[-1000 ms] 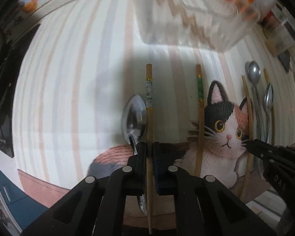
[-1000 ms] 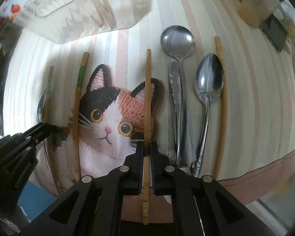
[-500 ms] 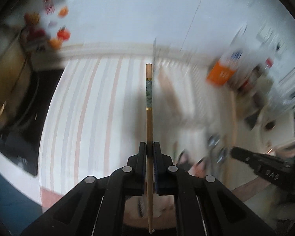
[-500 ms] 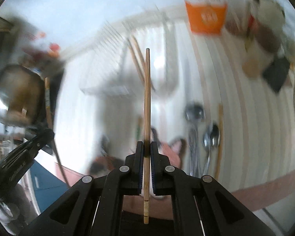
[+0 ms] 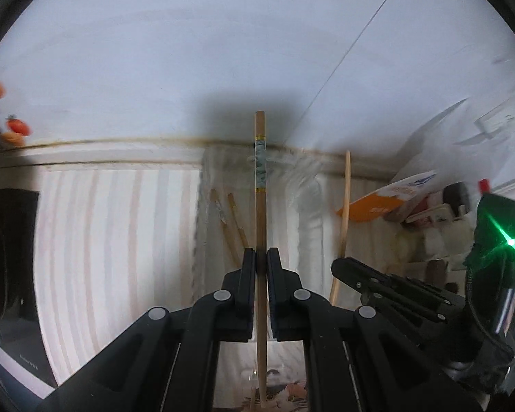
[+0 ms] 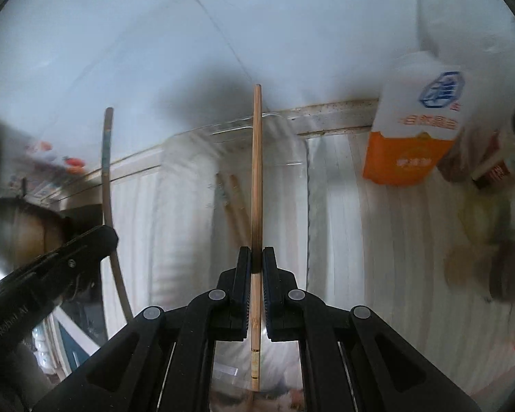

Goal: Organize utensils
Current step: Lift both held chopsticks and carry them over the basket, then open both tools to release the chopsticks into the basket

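Observation:
My left gripper (image 5: 261, 257) is shut on a wooden chopstick with a green band (image 5: 260, 206), held up in the air pointing at the back wall. My right gripper (image 6: 256, 257) is shut on a plain wooden chopstick (image 6: 256, 178), also raised. A clear plastic container (image 6: 288, 178) stands on the striped mat ahead, with two chopsticks (image 6: 231, 199) lying inside; it also shows in the left wrist view (image 5: 216, 213). Each gripper shows in the other's view: the right one (image 5: 340, 267) with its chopstick (image 5: 343, 213), the left one (image 6: 99, 237) with its chopstick (image 6: 106, 158).
An orange and white carton (image 6: 415, 127) and cups (image 6: 491, 168) stand at the right by the wall. A metal pot (image 6: 20, 226) sits at the left. The cat mat (image 5: 285, 391) lies below the grippers. The white wall (image 5: 223, 51) is close behind.
Both grippers have lifted their chopsticks off the cat mat and tilted up toward the wall and the clear container. The spoons and remaining chopsticks have dropped out of view.

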{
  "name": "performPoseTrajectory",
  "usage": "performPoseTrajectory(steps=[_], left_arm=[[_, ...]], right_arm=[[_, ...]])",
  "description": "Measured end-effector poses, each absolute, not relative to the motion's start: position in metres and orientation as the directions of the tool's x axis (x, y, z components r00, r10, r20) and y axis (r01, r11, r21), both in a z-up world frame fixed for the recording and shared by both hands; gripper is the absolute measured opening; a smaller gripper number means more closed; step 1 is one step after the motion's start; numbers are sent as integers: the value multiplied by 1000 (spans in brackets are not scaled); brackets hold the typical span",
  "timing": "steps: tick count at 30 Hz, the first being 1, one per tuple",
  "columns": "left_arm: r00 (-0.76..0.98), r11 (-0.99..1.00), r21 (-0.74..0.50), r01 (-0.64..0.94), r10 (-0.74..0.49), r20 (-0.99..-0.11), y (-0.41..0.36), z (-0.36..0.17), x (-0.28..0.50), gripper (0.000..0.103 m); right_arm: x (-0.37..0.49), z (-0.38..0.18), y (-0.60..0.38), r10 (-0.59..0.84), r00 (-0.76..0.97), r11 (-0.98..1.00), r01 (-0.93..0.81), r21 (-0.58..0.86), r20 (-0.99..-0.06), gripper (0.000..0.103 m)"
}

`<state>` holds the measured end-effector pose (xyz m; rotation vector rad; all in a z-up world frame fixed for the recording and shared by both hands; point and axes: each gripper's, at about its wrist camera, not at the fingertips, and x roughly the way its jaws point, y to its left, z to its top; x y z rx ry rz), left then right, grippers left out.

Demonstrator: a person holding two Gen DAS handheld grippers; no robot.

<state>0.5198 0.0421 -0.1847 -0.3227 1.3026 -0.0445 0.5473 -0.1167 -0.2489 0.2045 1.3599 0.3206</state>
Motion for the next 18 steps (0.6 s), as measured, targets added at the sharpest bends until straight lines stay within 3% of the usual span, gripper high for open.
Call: performPoseTrajectory(steps=[6,8,9,12,13,15,16,17,18], left_arm=[[161,963,-216,-163,-190,-968,36,-223,539,6],[156,962,-219,-163,-194,-968,36,-221,535,8],[162,963,-218,-158,-193,-968,36,-217,532,10],[210,977,-157,-147,-124,-970,36,-197,519,13],[237,978,-140,-151,-102,-966,37,-190,512,21],[305,981,-98,-166,-43,-951,39,-173,495,50],[332,982,-77,-173,-15,-943,40,-167,488,76],[372,981,-54,-188,20,-928,41,-158,478,92],[419,978,-35,-205,56,-906,43,-149,465,95]], right_arm=[[560,-289,-112,324,66,943,-99,317,-944,8],[561,-295,-115,329,53,942,-91,324,-943,29],[561,-293,-119,333,65,941,-86,328,-941,44],[553,-272,-133,310,133,950,-85,301,-941,47],[546,-262,-142,295,165,955,-82,285,-941,47],[533,-241,-159,272,216,962,-79,261,-938,47],[523,-230,-167,255,243,967,-72,245,-936,47],[515,-222,-173,244,262,970,-67,235,-934,47],[503,-216,-182,233,285,973,-66,223,-930,48]])
